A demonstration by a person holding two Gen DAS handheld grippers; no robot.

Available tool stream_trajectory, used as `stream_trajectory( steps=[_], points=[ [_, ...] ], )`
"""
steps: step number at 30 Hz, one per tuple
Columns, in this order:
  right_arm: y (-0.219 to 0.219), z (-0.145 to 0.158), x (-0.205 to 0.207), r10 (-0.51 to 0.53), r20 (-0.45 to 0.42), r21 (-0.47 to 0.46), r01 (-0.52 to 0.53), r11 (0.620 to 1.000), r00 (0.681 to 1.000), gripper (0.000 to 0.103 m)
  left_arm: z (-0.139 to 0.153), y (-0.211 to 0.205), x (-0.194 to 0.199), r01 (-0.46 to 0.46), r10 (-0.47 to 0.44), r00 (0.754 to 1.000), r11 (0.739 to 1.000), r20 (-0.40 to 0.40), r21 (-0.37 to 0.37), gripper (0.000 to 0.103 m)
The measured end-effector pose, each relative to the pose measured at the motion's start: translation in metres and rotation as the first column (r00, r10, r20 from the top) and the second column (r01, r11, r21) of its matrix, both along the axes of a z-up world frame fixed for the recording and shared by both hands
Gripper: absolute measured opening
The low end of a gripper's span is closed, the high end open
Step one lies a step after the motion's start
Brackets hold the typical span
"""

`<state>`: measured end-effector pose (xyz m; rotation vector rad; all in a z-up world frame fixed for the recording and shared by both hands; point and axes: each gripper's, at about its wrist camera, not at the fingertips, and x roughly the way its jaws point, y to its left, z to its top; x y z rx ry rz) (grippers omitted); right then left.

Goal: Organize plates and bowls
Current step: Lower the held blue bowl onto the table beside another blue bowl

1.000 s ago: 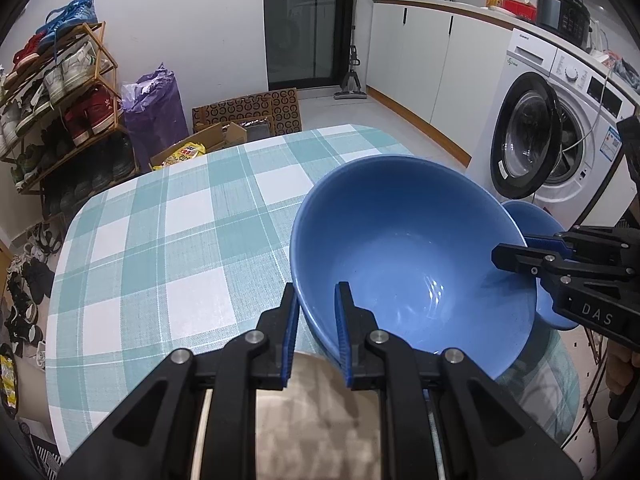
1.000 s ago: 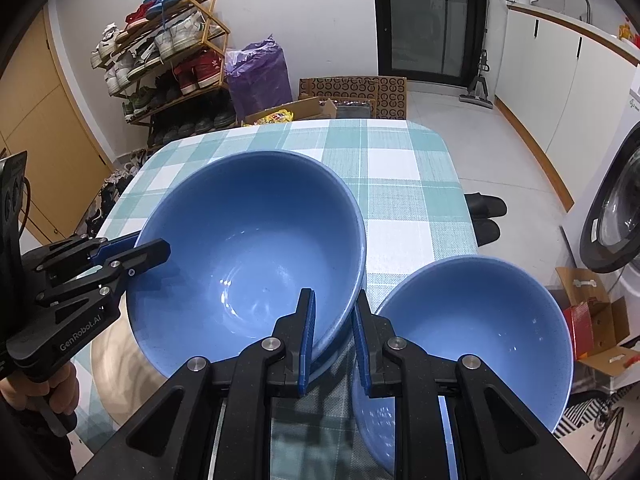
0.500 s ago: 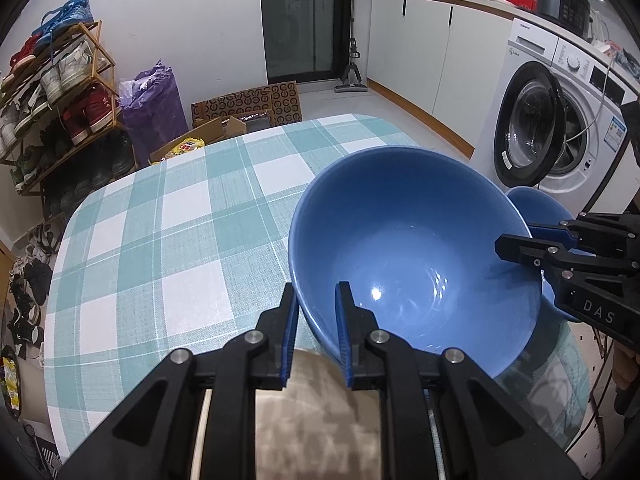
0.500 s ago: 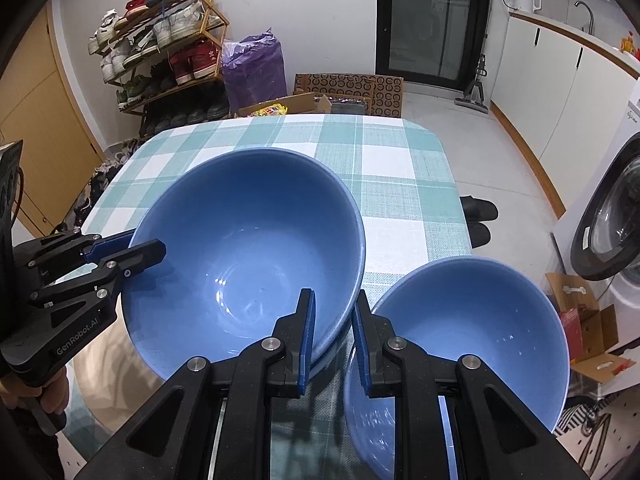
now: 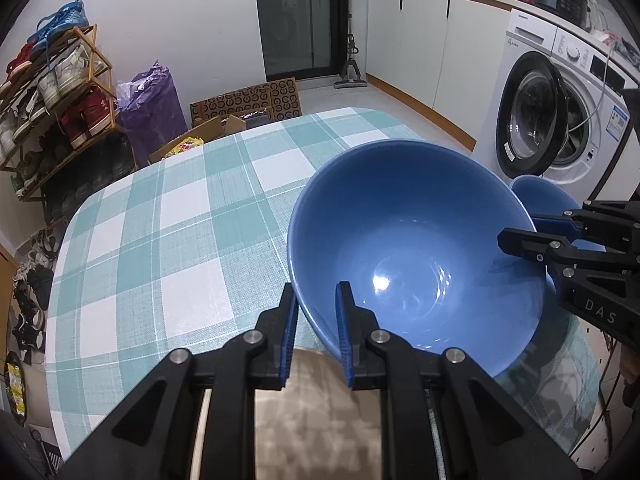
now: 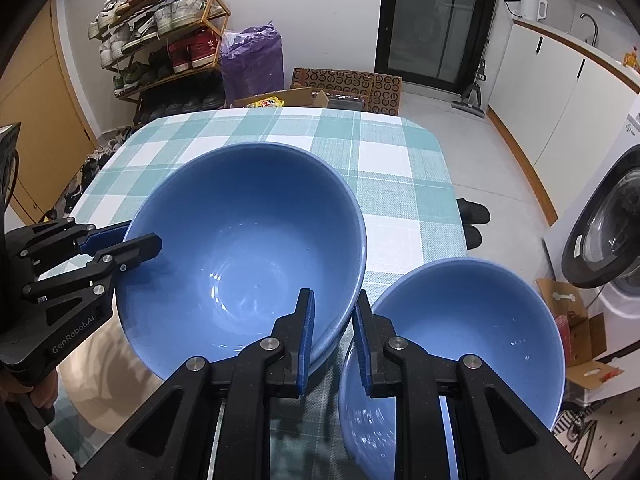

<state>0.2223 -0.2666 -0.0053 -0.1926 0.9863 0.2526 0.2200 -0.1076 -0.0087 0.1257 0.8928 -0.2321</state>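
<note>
The large blue bowl [image 6: 244, 248] hangs over the near half of the checked bench [image 5: 160, 224], tipped a little, its hollow facing up; the left claw [image 5: 316, 320] is clenched on its rim at the left side, one pad inside and one outside; the right claw [image 6: 332, 324] is clenched on the rim opposite, the same way; so both claws grasp this one bowl between them. A smaller blue bowl [image 6: 472, 332] sits just to the right, at the bench's near right edge, close beside the large one; whether the two touch I cannot tell. By its glossy highlights the large bowl looks glazed and rigid, likely ceramic: probably fairly heavy, slippery under narrow pads, and liable to chip if knocked against its neighbour or set down hard. The rim is the only place a narrow claw can bite; two opposite holds, as here, should keep it from swinging; a single hold would let the weight twist it out.
</note>
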Motion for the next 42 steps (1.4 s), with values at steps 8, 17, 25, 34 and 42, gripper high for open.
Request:
stream_trajectory(
  steps=[8,17,25,34,42],
  points=[
    [0.001,-0.002,-0.001,0.0,0.004,-0.024,0.0,1.0,1.0,0.019,-0.002,-0.002,-0.002,0.006,-0.006,1.0,1.0,-0.004,0.015,0.017],
    [0.009,-0.004,-0.003,0.014,0.027,-0.076,-0.012,0.997,1.0,0.028,-0.006,-0.001,-0.004,0.009,-0.009,1.0,1.0,-0.008,0.014,0.019],
    [-0.002,0.001,-0.001,-0.003,0.038,-0.029,0.004,1.0,0.999,0.034,-0.005,0.001,-0.004,0.011,-0.011,1.0,1.0,-0.018,0.001,0.024],
    [-0.022,0.02,-0.008,-0.01,0.058,0.083,0.005,0.997,0.998,0.049,0.008,-0.002,-0.014,0.027,-0.026,1.0,0.999,0.004,-0.04,0.048],
    [-0.027,0.032,-0.024,0.04,0.078,0.124,-0.049,0.991,0.996,0.087,0.023,-0.008,-0.026,0.04,-0.038,0.999,0.997,0.029,-0.073,0.081]
  ],
)
